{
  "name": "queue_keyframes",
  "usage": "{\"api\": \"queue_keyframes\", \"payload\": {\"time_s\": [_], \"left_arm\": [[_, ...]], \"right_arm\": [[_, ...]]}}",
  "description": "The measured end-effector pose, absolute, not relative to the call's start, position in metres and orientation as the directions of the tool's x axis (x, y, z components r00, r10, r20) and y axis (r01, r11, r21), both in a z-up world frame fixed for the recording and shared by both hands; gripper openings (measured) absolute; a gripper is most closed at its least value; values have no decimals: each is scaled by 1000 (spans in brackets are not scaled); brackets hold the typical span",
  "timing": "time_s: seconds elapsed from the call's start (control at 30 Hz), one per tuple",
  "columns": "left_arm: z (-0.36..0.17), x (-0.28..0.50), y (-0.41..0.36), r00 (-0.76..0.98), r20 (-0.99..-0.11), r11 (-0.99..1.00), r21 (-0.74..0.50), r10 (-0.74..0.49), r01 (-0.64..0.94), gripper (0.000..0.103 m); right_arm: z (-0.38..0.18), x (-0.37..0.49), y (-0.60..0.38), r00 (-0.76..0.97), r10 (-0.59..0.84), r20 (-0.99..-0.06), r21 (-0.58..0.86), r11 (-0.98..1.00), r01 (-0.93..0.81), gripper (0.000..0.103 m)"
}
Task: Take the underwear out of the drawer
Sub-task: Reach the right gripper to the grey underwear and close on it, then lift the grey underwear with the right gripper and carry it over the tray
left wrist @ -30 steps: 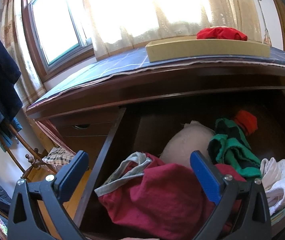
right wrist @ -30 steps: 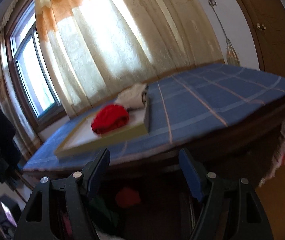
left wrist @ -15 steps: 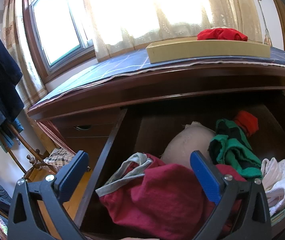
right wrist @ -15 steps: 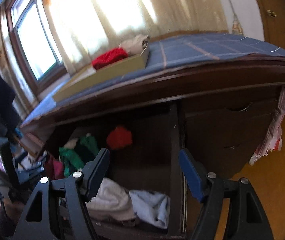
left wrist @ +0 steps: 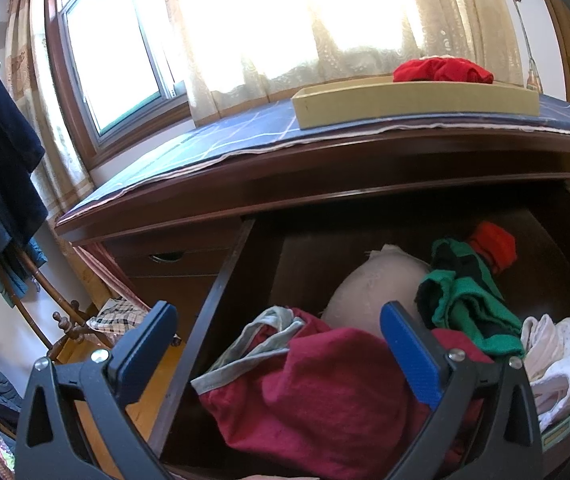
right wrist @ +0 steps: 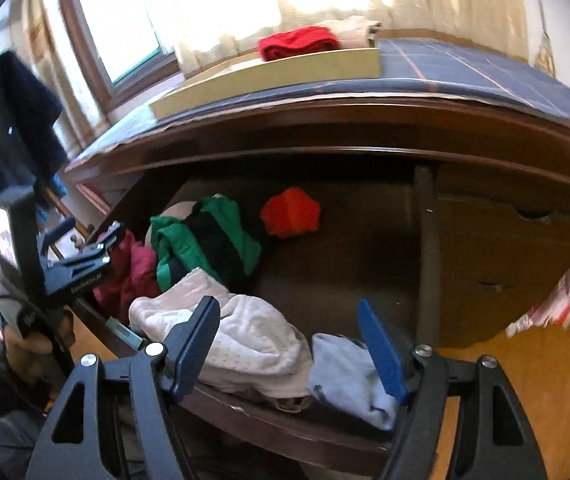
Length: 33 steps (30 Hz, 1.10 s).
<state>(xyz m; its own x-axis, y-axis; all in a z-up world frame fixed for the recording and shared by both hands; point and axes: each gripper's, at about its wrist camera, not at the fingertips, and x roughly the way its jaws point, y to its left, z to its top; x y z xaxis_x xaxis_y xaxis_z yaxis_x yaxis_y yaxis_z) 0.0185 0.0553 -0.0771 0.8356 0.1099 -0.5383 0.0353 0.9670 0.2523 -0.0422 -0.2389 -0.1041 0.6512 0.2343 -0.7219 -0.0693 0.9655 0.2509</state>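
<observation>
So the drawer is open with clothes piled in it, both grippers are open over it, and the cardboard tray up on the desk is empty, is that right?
Not quite. The cardboard tray is not empty: a red garment and a pale folded one lie in it, as the right wrist view shows. The rest holds: the drawer is open with clothes inside, and the left gripper and right gripper are both open over it.

Right hand-held gripper (right wrist: 289, 344), jaws apart w/ nothing gripped, hovers over the open drawer (right wrist: 365, 240) front, above white dotted underwear (right wrist: 253, 340) & a pale blue piece (right wrist: 345, 376). Further back: green/black garment (right wrist: 209, 236), orange-red piece (right wrist: 291, 212), maroon cloth (right wrist: 133, 268). Tabletop (right wrist: 465, 72) carries a tray (right wrist: 285, 72) w/ red cloth (right wrist: 297, 42).
</observation>
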Motion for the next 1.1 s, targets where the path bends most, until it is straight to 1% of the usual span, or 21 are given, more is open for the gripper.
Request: {"api": "queue_keyframes", "payload": {"time_s": [0.07,0.17,0.27,0.4,0.47,0.57,0.63,0.7,0.8,1.07,1.1], "left_arm": [[-77,18,56,836,-538,967,253,111,34,103],[-77,18,56,836,-538,968,251,111,32,103],[-77,18,56,836,-537,968,249,111,31,103],[-77,18,56,836,-537,968,250,111,32,103],[-76,18,56,837,-536,968,249,108,35,103],[-76,19,56,837,-536,968,248,107,35,103],[-77,18,56,837,-536,968,248,108,35,103],[-77,18,57,836,-538,968,248,107,36,103],[-77,18,57,836,-538,968,249,108,35,103],[-77,19,57,835,-539,968,248,107,36,103],[-77,19,57,835,-539,968,247,106,36,103]], "right_arm": [[-97,-46,-248,648,230,-727,242,968,-72,73],[-87,-47,-252,631,189,-752,152,982,-114,73],[-89,-39,-249,579,167,-798,83,982,-169,72],[-105,-24,-237,498,133,-857,24,976,-218,57],[-118,-18,-233,445,123,-887,14,970,-241,53],[-133,-11,-226,381,99,-919,-12,961,-278,53],[-140,-8,-222,349,75,-934,-36,953,-300,49],[-143,-2,-225,310,68,-948,-28,955,-295,46],[-145,3,-224,253,62,-965,-24,946,-322,46],[-162,28,-215,-4,9,-1000,10,914,-405,44],[-163,30,-215,-28,-5,-1000,7,909,-416,40]]}}
